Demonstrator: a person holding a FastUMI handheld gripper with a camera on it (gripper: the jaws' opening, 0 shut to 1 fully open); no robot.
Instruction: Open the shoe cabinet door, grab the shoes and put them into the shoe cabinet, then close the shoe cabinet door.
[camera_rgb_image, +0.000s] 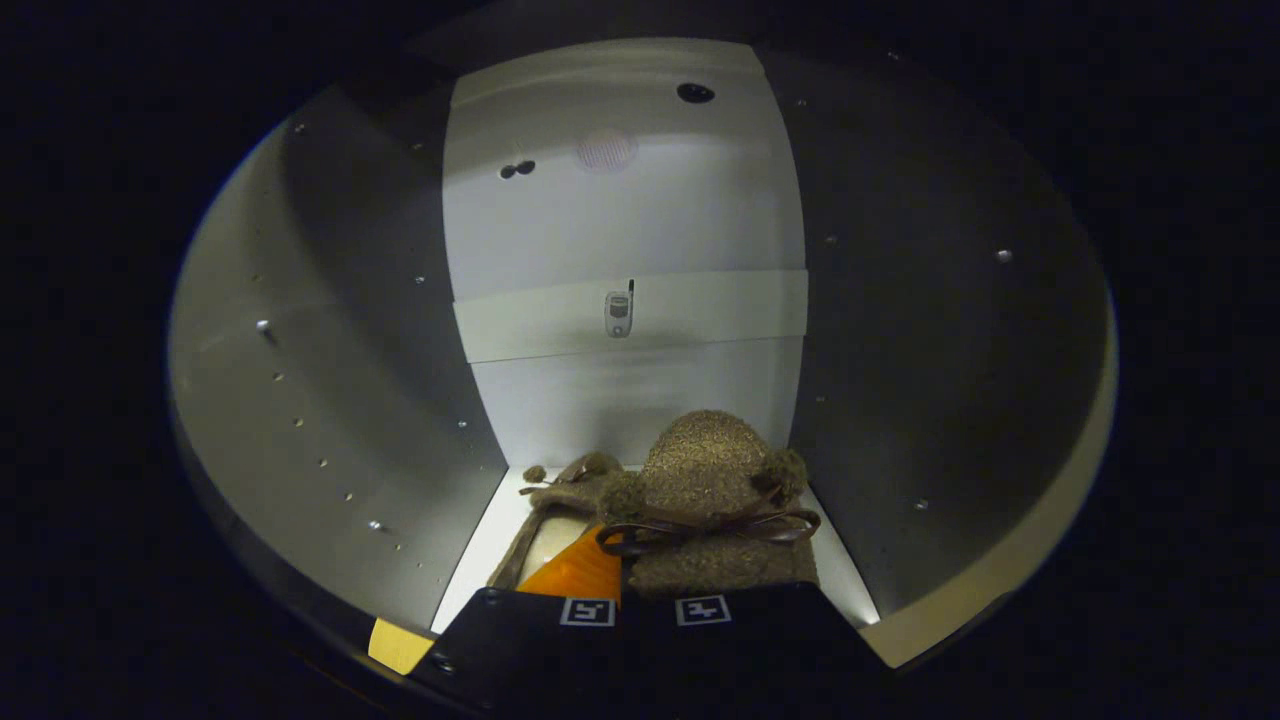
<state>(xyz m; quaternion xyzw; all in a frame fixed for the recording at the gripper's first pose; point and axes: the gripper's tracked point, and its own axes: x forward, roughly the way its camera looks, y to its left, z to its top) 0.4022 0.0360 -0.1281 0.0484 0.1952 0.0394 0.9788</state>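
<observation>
I am looking into the shoe cabinet (330, 400), with its door swung out of the way. A pair of brown fuzzy shoes (705, 480) with a dark ribbon bow rests on the cabinet's white floor (478, 565), against the back wall. One shoe stands toe-up on the right. The other shoe (545, 515) lies lower on the left with its opening showing. My gripper (620, 595) reaches into the cabinet, its fingers close together and pinching the shoes' near edges.
The cabinet's side walls (930, 350) stand close on both sides, dotted with shelf-pin holes. A white back panel (620, 220) carries a horizontal rail with a small metal fitting (619, 313). There is tall free room above the shoes.
</observation>
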